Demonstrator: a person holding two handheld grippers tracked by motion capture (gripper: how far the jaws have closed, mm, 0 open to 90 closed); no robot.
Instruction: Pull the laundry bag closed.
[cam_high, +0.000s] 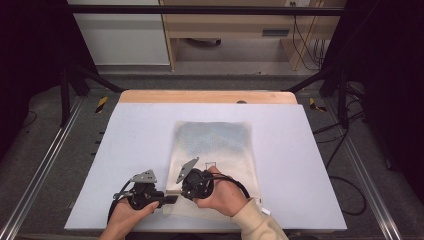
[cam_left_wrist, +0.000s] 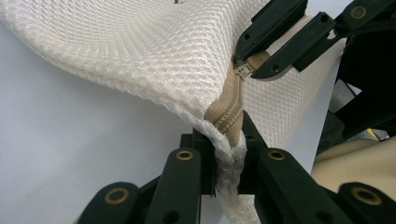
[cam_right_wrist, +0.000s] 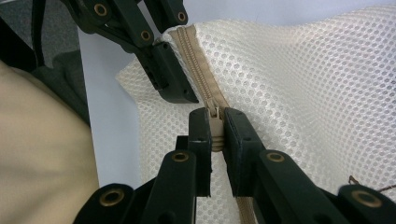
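The mesh laundry bag (cam_high: 215, 160) lay flat on the white table (cam_high: 125, 150), its near edge at the person's side, where both claws met at the near left corner. Its beige zipper (cam_right_wrist: 198, 70) ran along that edge. Nothing else lay on the table; beyond its far edge stood a wooden desk (cam_high: 225, 25) and black frame bars, none of them in the way.

The left claw (cam_left_wrist: 227, 154) was pressed together on the bag's corner, pinching the mesh hem and the zipper's end between its jaws. The right claw (cam_right_wrist: 215, 135) was clamped on the zipper pull (cam_right_wrist: 215, 122), just beside the left claw.

The high view showed both hands close together at the bag's near edge, the right hand (cam_high: 225, 192) resting over the mesh, but the grips themselves were too small to read there. The left gripper view showed the corner lifted and bunched off the table. The right gripper view showed the zipper teeth closed between the two claws.
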